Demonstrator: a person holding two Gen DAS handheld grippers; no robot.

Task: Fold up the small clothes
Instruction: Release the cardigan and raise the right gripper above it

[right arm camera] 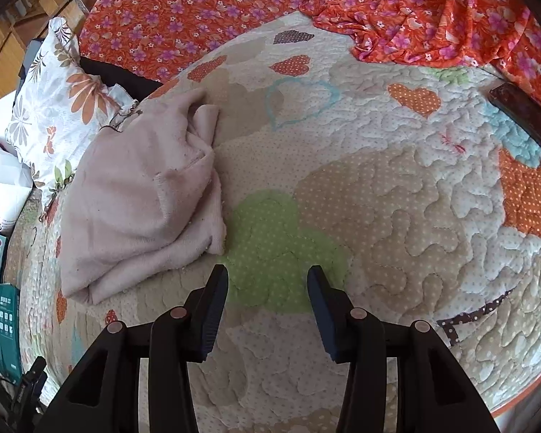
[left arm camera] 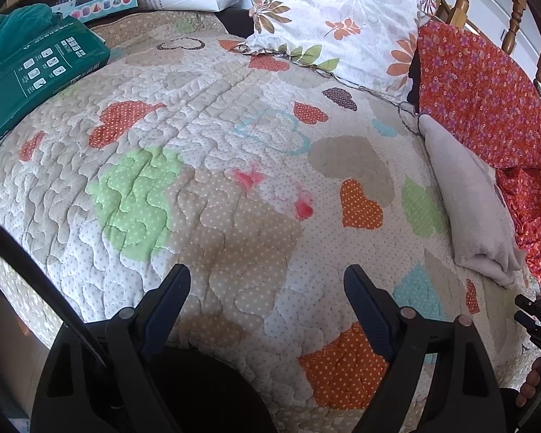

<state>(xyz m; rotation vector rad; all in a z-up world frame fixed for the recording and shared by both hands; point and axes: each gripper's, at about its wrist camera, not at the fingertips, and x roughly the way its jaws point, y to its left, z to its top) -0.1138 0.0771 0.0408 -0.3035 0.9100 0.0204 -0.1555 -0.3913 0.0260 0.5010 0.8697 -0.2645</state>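
Note:
A pale pink-grey fleece garment [right arm camera: 140, 195] lies folded on the heart-patterned quilt [right arm camera: 378, 187], left of my right gripper [right arm camera: 267, 274]. In the left wrist view the garment [left arm camera: 465, 195] lies at the right side of the quilt [left arm camera: 205, 137]. My left gripper [left arm camera: 267, 278] is open and empty above bare quilt, well left of the garment. My right gripper is open and empty, its left finger just below the garment's near corner, not touching it.
A floral pillow [left arm camera: 335, 18] and orange flowered fabric [left arm camera: 483, 86] lie at the back right. A green box [left arm camera: 29, 75] sits at the far left. Orange flowered cloth [right arm camera: 432, 18] is bunched at the far side. A dark wooden edge [right arm camera: 526, 115] is at right.

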